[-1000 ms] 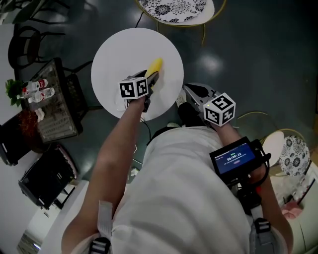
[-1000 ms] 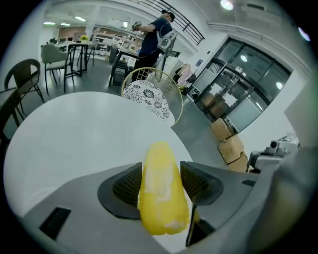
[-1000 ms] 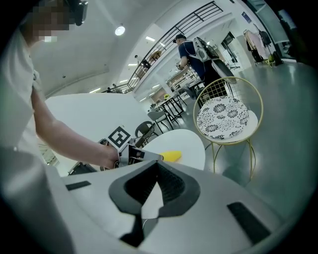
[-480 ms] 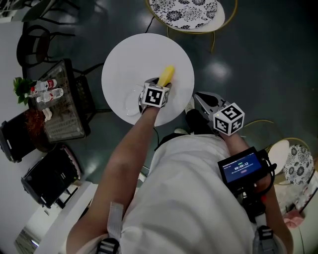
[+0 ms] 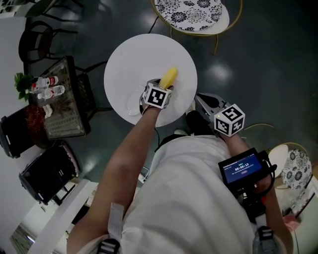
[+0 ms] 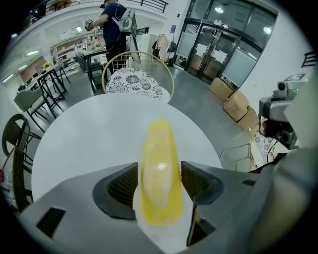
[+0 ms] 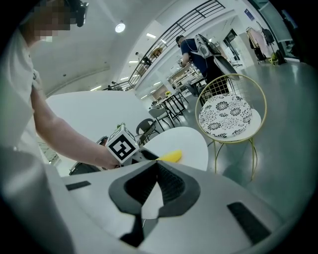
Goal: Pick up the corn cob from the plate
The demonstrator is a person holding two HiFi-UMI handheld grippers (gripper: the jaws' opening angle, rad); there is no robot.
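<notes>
A yellow corn cob (image 5: 169, 78) sticks out past the tips of my left gripper (image 5: 162, 85) over the round white table (image 5: 144, 54). In the left gripper view the corn cob (image 6: 159, 168) runs lengthwise between the two dark pads (image 6: 122, 184), which close on its sides. A shallow white plate (image 5: 132, 103) lies to the left of that gripper, apart from the cob. My right gripper (image 5: 201, 99) hangs off the table's near right edge, jaws together and holding nothing. In its own view the right gripper (image 7: 158, 166) looks toward the cob (image 7: 170, 157) and the left gripper's marker cube (image 7: 121, 146).
A gold-wire chair with a patterned cushion (image 5: 191, 12) stands beyond the table. A dark rack with bottles (image 5: 54, 99) and black chairs (image 5: 47, 173) are at the left. Another patterned seat (image 5: 295, 161) is at the right. People stand far off in the hall.
My left gripper has rolled and shifted slightly right and lower over the table, with the corn cob staying between its jaws. The right gripper has kept still.
</notes>
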